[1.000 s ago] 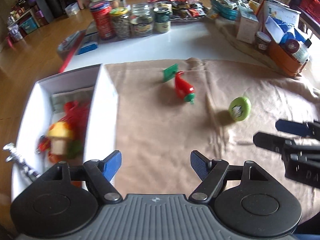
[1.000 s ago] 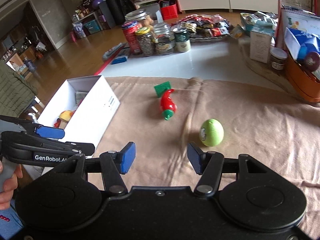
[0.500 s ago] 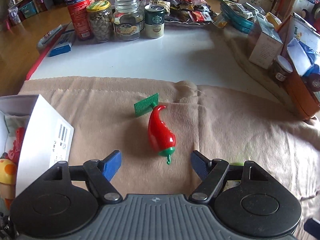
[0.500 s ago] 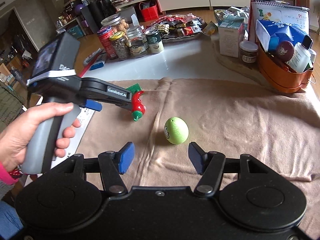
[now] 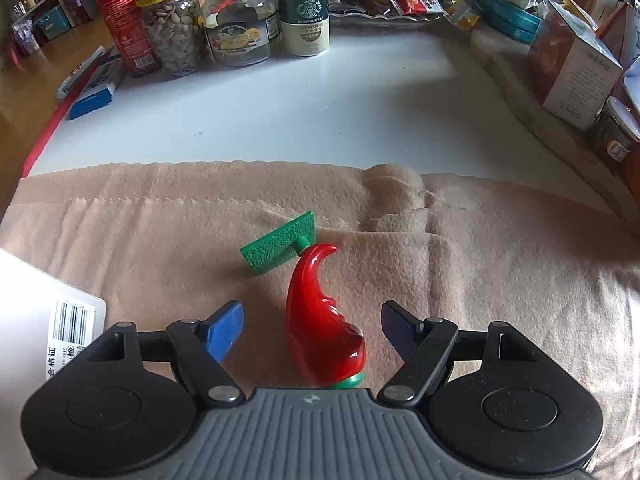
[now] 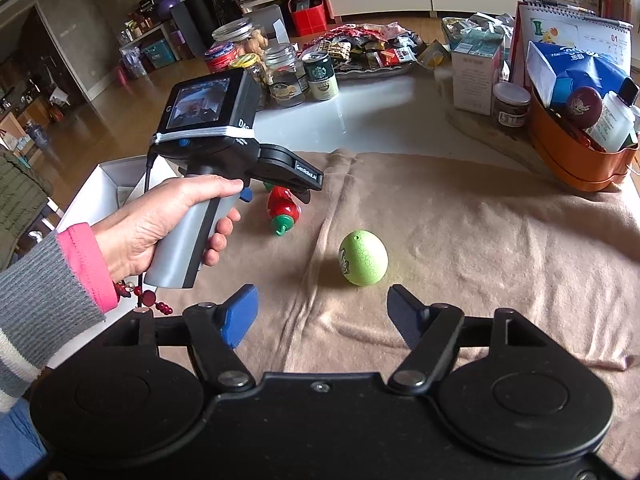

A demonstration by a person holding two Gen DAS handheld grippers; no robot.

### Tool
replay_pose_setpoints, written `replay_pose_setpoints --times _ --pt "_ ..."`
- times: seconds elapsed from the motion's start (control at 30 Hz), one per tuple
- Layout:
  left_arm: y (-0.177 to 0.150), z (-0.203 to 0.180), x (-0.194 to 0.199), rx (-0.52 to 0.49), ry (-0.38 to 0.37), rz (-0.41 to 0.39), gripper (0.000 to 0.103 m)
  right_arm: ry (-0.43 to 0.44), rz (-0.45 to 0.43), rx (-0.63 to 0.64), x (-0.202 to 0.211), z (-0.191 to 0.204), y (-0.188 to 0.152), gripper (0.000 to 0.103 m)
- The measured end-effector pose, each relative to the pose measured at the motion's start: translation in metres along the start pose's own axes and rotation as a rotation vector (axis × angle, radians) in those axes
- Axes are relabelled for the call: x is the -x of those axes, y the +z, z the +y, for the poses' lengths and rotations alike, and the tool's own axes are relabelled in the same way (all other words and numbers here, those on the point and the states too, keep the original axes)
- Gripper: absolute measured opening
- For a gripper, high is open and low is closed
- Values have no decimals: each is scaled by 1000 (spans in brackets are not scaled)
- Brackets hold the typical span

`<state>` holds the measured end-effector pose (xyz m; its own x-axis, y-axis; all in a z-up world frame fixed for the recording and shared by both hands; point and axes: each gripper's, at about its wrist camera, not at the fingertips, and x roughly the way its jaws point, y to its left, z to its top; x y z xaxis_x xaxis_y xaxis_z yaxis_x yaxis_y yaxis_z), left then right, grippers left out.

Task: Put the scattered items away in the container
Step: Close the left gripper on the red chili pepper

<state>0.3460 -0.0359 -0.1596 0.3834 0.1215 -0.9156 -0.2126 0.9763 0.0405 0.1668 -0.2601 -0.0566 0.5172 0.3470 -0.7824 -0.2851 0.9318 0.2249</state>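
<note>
- Risk first: my left gripper (image 5: 312, 330) stands wide open around the red chilli toy (image 5: 320, 328), pads on both sides and touching neither, so nothing is held yet. The chilli is glossy and tapers to a curled tip; if I close on the slope rather than the fat end, I judge it will squirt out forward.
- Its green stem cap sits right under the gripper body, half hidden from me. I cannot tell how deep the pads reach, so a close here may catch only the upper curve.
- A green flat piece (image 5: 280, 246) lies touching the chilli's tip, toward the far edge of the beige cloth (image 5: 500, 280). Dragging the chilli could pull or flick it away.
- The cloth is wrinkled near its far edge; pads that come too low could pinch fabric and tug everything on it.
- My right gripper (image 6: 320, 312) is empty, its jaws opening, with the green egg (image 6: 363, 258) lying just ahead of them, apart from both pads. The egg is round and looks ready to roll toward the cloth's right side if one pad nudges it first.
- The white box (image 6: 108, 184) sits at the cloth's left edge; both hands are close, so crossing paths there may end in a bump.
</note>
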Motion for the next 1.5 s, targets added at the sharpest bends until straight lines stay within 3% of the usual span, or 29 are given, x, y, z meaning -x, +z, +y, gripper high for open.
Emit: replay_pose_setpoints --times 0.4,0.6,0.7,0.87,1.13,1.5 --pt "-1 -11 -18 -33 2 43 75 -2 4 16 0 4 -1 71" --pt "-1 -13 -16 -35 -21 50 61 0 11 20 -2 7 -2 71" --pt "-2 -15 -13 -47 -19 46 46 3 14 26 -2 9 -3 71" --pt "-12 -16 -8 -81 -3 40 44 1 21 29 -4 8 -4 71" --pt "-60 -17 17 -156 8 23 44 -8 24 28 -6 9 -3 71" --pt "-138 2 85 -237 -19 -31 43 -53 72 30 -27 13 -7 71"
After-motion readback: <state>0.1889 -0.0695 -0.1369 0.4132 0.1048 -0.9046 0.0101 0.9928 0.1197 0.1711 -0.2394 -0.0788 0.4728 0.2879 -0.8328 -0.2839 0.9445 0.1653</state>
